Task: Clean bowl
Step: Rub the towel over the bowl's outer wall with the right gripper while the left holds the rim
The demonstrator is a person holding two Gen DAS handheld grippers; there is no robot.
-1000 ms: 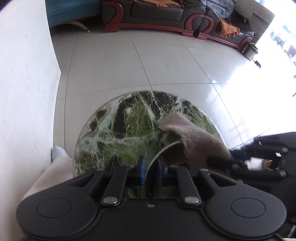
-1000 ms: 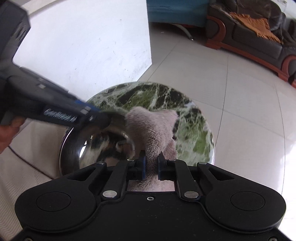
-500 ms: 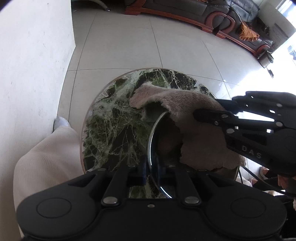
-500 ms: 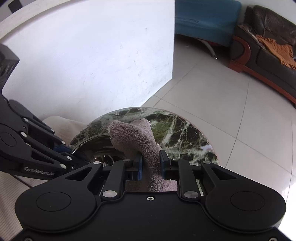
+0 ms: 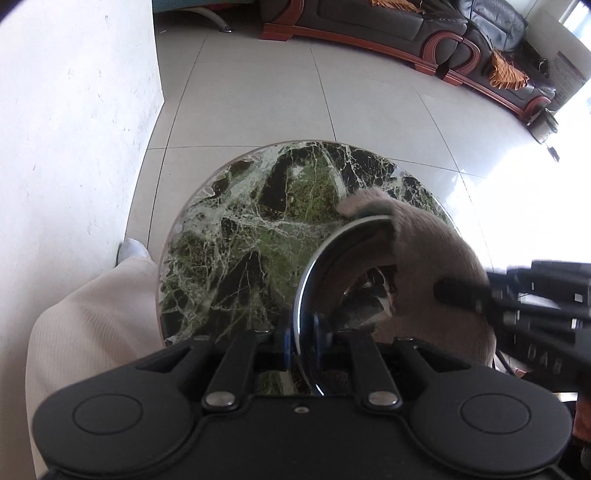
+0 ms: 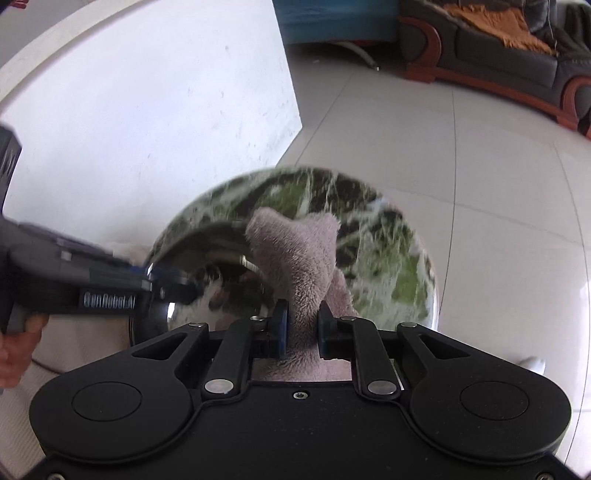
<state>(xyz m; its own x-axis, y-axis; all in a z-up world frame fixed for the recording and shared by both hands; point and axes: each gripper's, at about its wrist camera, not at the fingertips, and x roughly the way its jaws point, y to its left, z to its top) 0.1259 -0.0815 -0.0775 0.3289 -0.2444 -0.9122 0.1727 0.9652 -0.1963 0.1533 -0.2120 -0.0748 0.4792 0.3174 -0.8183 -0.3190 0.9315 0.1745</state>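
A shiny steel bowl (image 5: 314,258) is tilted on edge over the round green marble table (image 5: 240,240). My left gripper (image 5: 303,332) is shut on the bowl's near rim. A grey-pink fluffy cloth (image 5: 424,258) drapes over the bowl's right side and far rim. The right gripper (image 5: 480,295) comes in from the right, its tips buried in the cloth. In the right wrist view my right gripper (image 6: 303,328) pinches the cloth (image 6: 295,258), its jaws closing on it. The cloth lies against the bowl's mirror-like inside (image 6: 207,273). The left gripper (image 6: 173,284) holds the rim at left.
The table (image 6: 388,266) stands on a pale tiled floor beside a white wall (image 5: 74,110). A person's leg in cream trousers (image 5: 92,314) and a shoe (image 5: 133,249) are at the table's left. A dark leather sofa (image 5: 406,26) runs along the far side.
The cloth has slid from the bowl's far rim round to its right side. The right gripper has swung with it, and its view is blurred. The bowl stays held by the left gripper.
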